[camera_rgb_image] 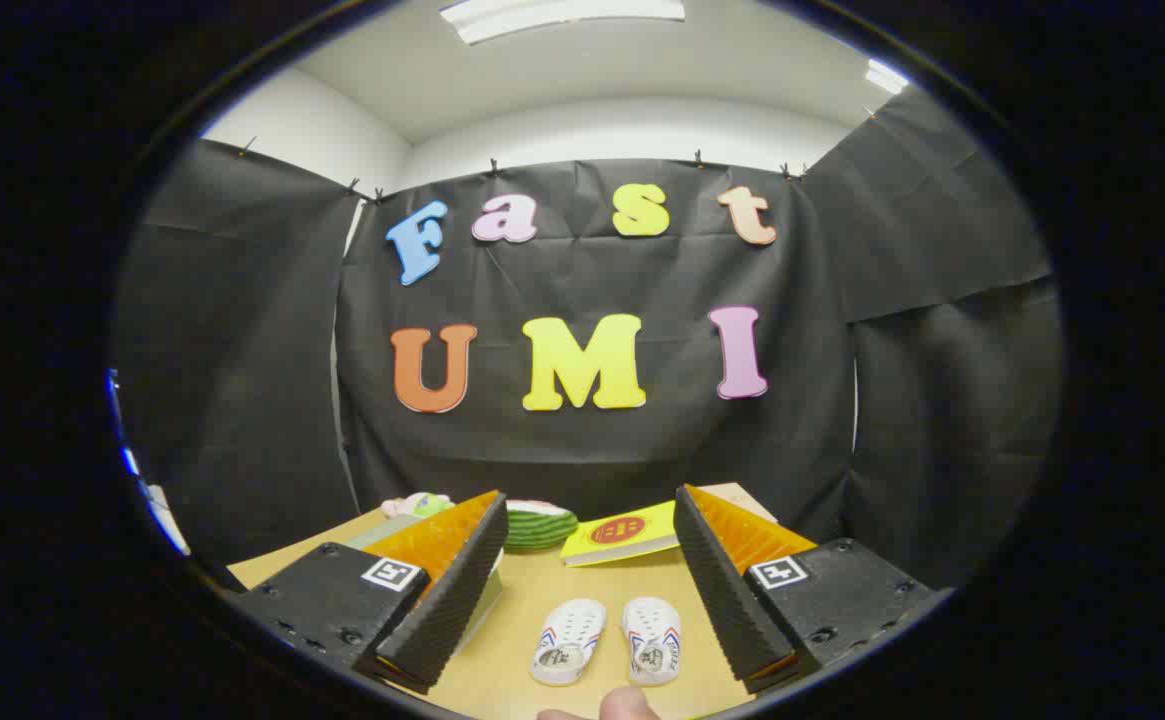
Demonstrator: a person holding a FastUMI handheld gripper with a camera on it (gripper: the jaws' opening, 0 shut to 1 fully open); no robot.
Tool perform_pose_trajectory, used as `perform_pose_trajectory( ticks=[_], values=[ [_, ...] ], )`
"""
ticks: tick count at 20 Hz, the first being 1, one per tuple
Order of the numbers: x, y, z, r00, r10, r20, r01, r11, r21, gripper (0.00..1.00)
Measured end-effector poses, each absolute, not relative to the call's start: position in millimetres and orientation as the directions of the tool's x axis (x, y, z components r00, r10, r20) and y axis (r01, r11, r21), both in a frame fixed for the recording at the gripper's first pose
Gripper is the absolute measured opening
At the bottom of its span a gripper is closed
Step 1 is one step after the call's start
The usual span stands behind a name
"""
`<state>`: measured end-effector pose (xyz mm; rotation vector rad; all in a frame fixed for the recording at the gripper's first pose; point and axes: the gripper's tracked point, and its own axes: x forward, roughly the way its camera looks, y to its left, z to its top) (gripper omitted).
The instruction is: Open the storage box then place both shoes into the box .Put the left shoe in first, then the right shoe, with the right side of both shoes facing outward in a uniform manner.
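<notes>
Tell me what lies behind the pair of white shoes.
Beyond the white shoes, which lie between the open tongs, sit a yellow book and a green striped watermelon-slice toy. The tongs' left finger covers whatever is beside it.

Lighting even and bright, from ceiling strip lights (562,15) overhead. Strong fisheye bending toward the edges. Table (542,600) and shoes (610,640) sharp, shadows faint. Gripper (587,585) fingers parted, slightly soft. No glare.
</notes>
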<state>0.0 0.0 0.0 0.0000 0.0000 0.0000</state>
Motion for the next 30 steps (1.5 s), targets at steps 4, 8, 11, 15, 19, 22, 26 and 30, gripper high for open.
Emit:
perform_pose_trajectory(
  ticks=[4, 8, 11, 15, 19, 22, 26, 30],
  values=[
    [1, 4, -4, 1.0, 0.009, -0.015, -0.009, 1.0, -0.003, 1.0],
    [3, 11, -8, 0.999, 0.024, -0.028, -0.024, 1.0, -0.014, 1.0],
    [6, 16, -11, 0.999, 0.034, -0.035, -0.035, 0.999, -0.016, 1.0],
    [8, 20, -13, 0.998, 0.052, -0.044, -0.053, 0.999, -0.01, 1.0],
    [10, 24, -15, 0.996, 0.071, -0.05, -0.071, 0.997, -0.006, 1.0],
    [12, 26, -16, 0.995, 0.083, -0.053, -0.083, 0.997, 0.002, 1.0],
    [14, 29, -20, 0.993, 0.1, -0.066, -0.099, 0.995, 0.019, 1.0],
    [14, 35, -23, 0.988, 0.139, -0.065, -0.137, 0.99, 0.03, 1.0]
  ],
)
